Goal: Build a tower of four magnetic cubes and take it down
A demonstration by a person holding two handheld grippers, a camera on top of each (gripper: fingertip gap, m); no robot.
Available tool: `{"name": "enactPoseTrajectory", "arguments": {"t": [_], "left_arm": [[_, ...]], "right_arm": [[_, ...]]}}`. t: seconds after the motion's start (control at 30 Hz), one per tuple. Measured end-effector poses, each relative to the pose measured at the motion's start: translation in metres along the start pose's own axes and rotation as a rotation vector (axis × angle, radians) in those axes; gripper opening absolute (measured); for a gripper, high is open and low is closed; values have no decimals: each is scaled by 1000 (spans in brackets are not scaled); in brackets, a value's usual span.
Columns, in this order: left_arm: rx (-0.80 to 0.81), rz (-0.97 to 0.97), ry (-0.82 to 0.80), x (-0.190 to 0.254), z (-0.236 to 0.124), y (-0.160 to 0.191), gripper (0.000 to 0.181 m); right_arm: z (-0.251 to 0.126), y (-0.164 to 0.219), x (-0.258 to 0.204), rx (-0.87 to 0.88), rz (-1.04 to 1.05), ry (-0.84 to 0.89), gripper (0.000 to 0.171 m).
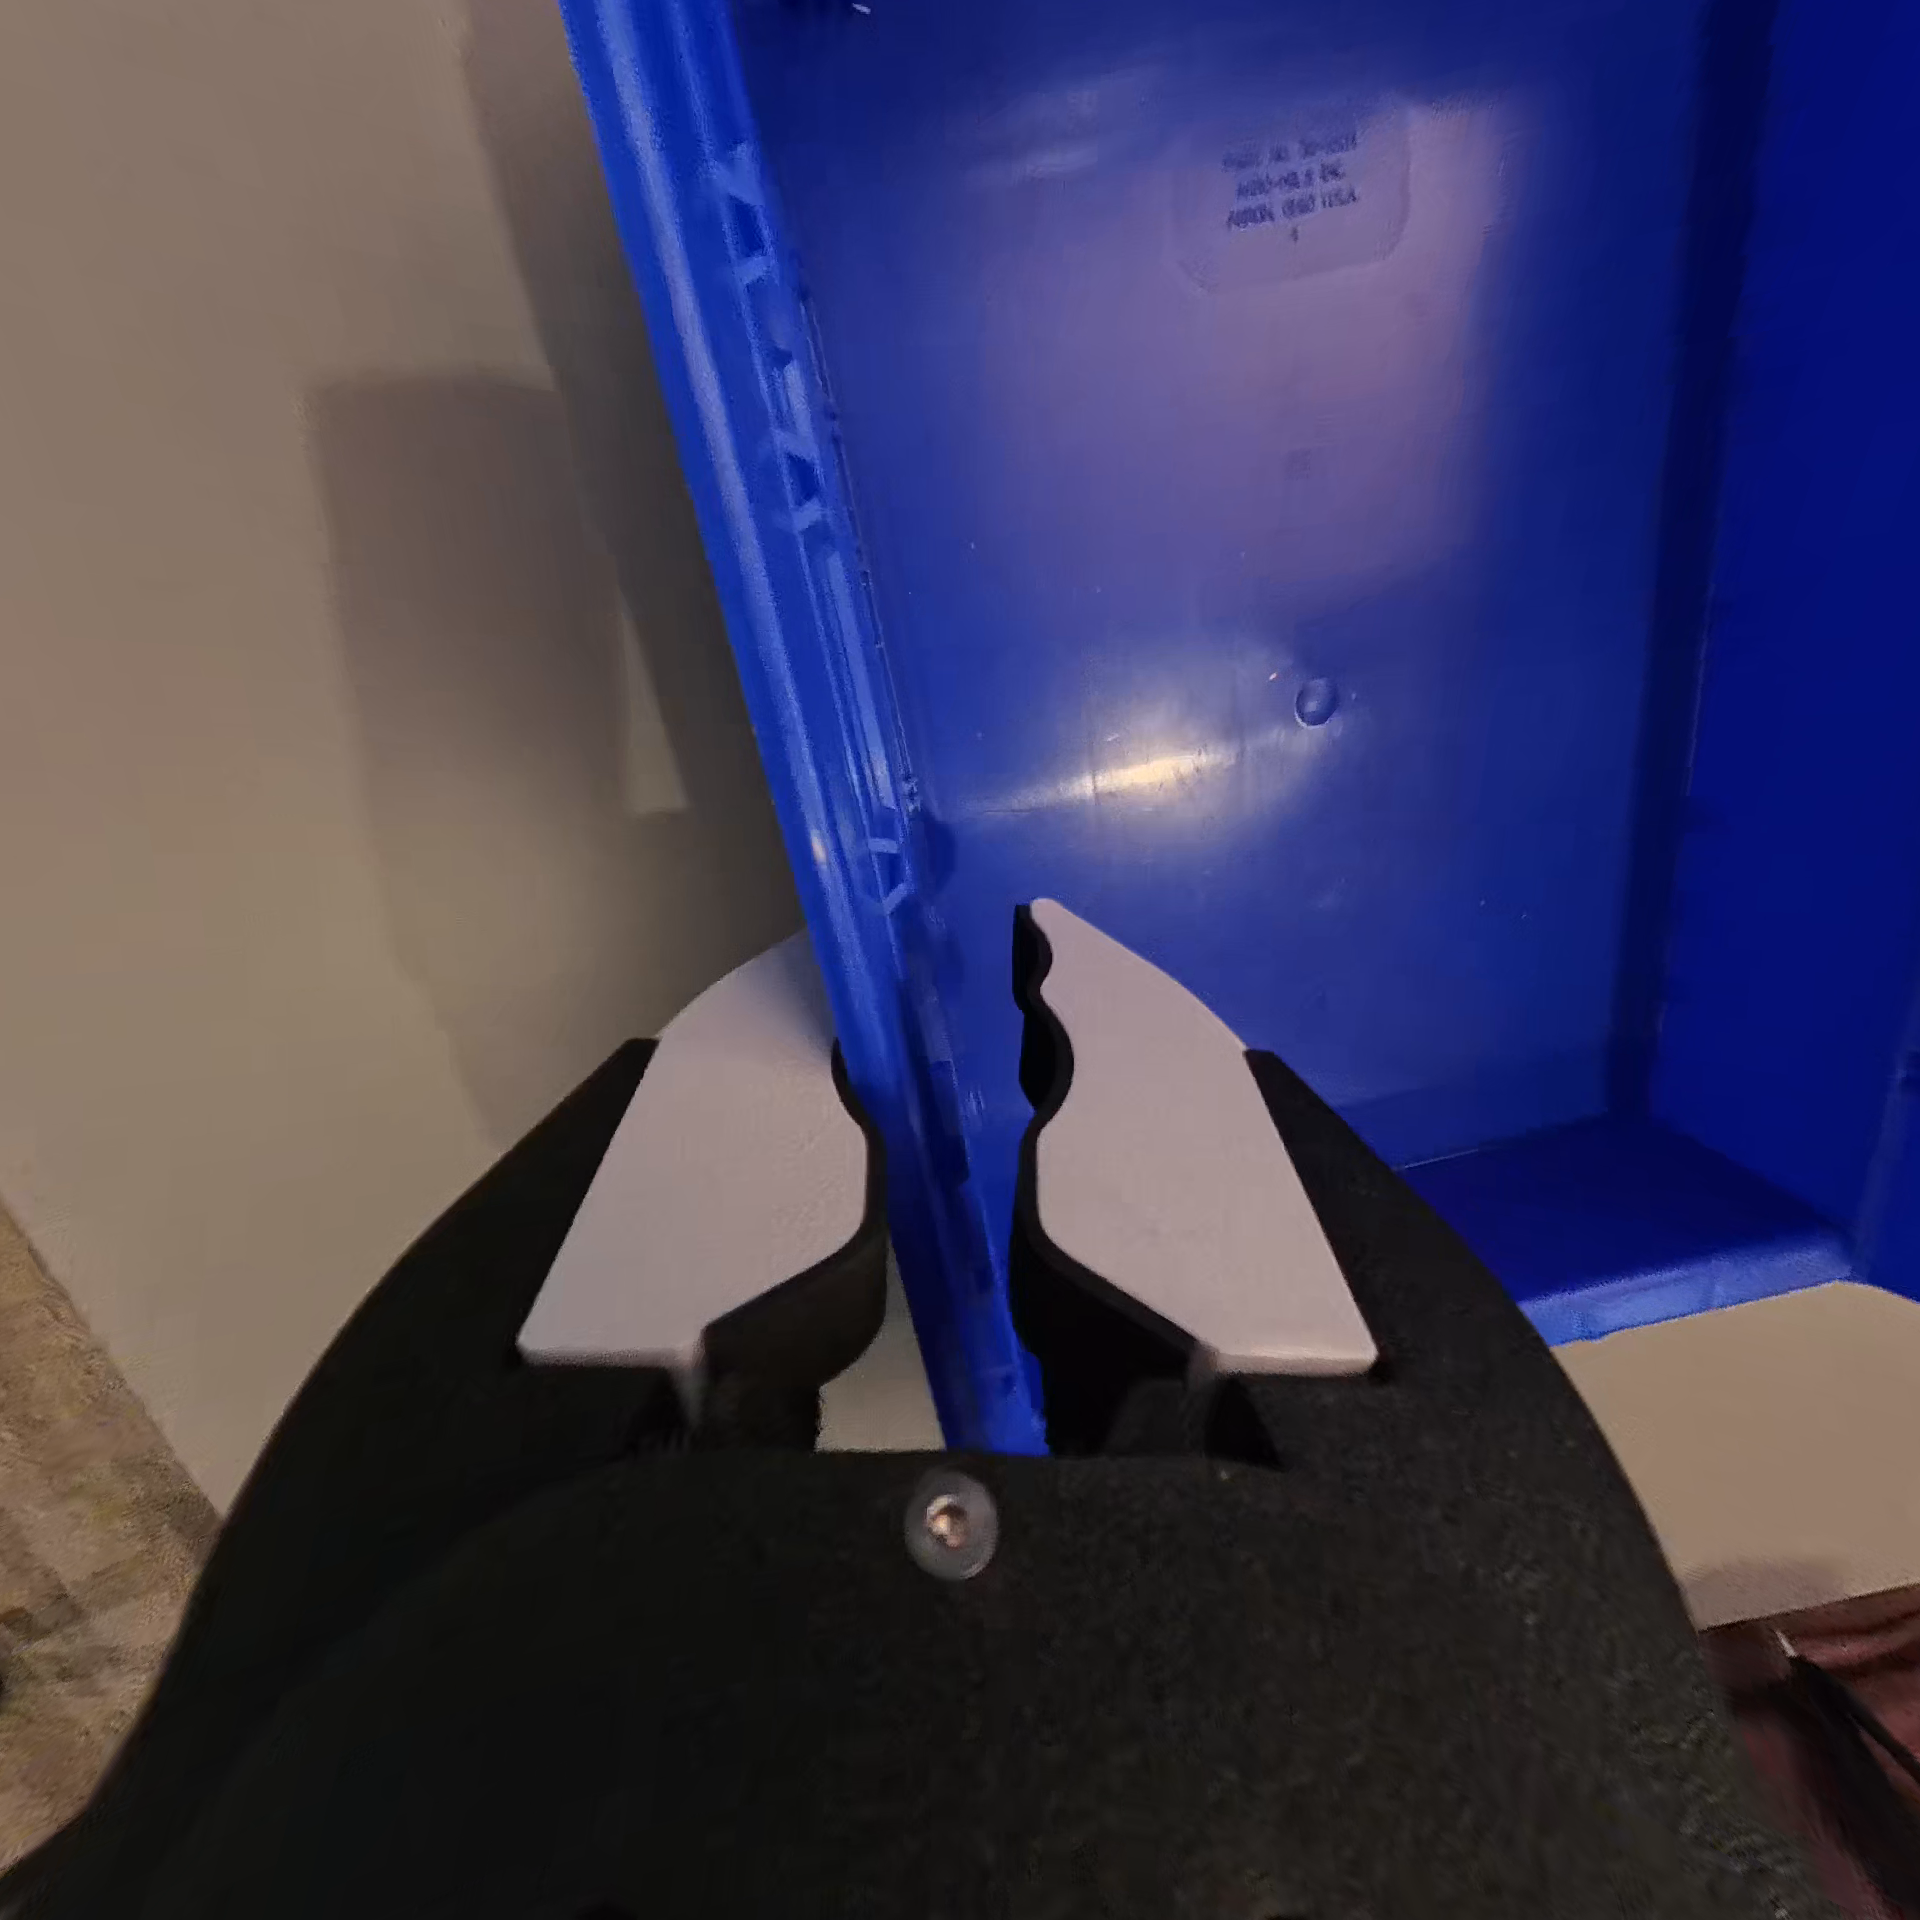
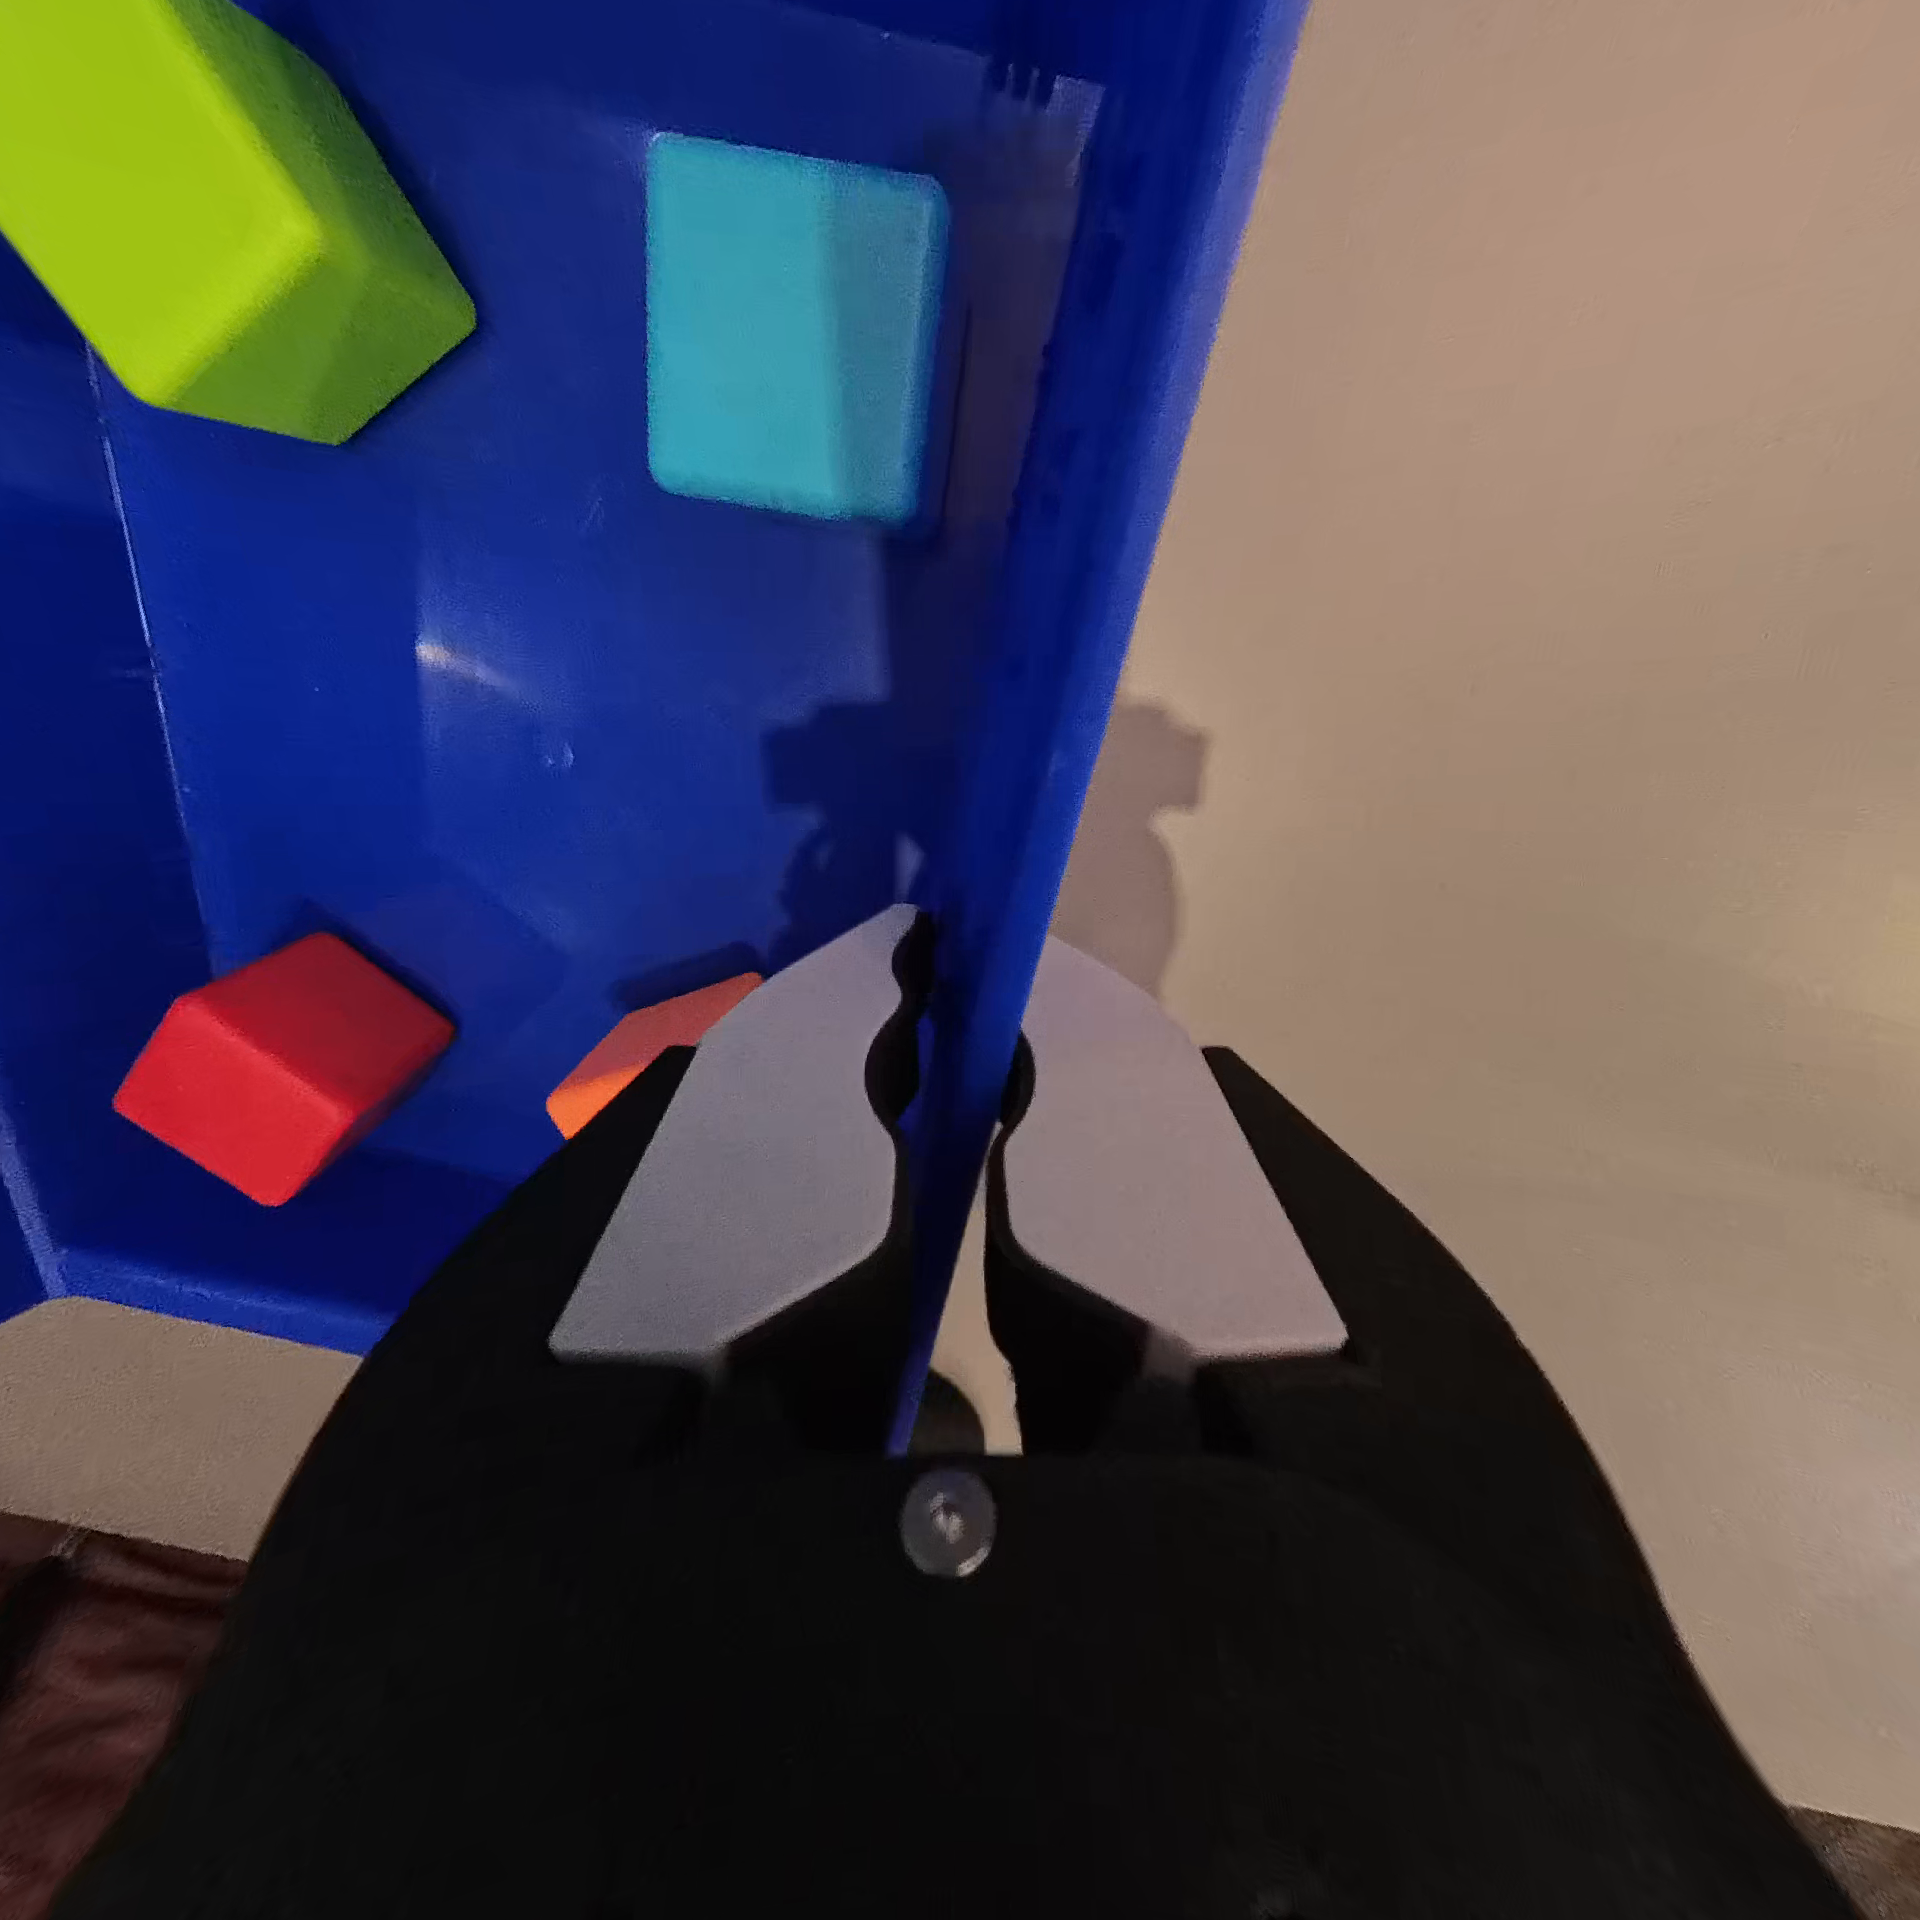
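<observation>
Four cubes lie loose and unstacked on my blue bin's (image 2: 499,727) floor. Green (image 2: 223,223) and teal (image 2: 790,327) lie far; red (image 2: 281,1065) and orange (image 2: 649,1049) lie near, well apart.

Cubes: 4 – 1 green (image 2: 208,208), 1 teal (image 2: 790,322), 1 red (image 2: 281,1060), 1 orange (image 2: 644,1049). Blue bin (image 2: 623,727): 1.

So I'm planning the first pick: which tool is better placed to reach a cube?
Probably the right tool. It grips the blue bin wall beside the red cube and orange cube. The left tool's view shows only bare bin floor.
</observation>
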State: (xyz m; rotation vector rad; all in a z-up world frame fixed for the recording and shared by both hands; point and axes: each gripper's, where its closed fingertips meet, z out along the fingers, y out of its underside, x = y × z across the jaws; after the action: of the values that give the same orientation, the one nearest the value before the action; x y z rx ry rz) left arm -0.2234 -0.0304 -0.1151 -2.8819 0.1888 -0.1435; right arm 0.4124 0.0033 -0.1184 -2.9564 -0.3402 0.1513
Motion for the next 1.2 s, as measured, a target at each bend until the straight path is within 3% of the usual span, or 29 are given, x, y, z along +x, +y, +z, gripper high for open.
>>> {"name": "enactPoseTrajectory", "arguments": {"t": [0.17,0.6,0.77,1.03,1.2], "left_arm": [[12,89,18,36,8,-14,15],[-24,296,-2,115,17,-18,21],[-41,333,-72,117,18,-16,29],[-32,350,-54,119,18,-17,34],[105,329,-97,118,-1,-38,39]], "right_arm": [[5,-12,-36,-9,-15,9,8],[12,-17,-99,-48,-149,36,12],[14,-22,-98,-28,-158,73,15],[20,-27,-95,-28,-160,54,16],[22,-29,-94,-28,-160,66,18]]}}
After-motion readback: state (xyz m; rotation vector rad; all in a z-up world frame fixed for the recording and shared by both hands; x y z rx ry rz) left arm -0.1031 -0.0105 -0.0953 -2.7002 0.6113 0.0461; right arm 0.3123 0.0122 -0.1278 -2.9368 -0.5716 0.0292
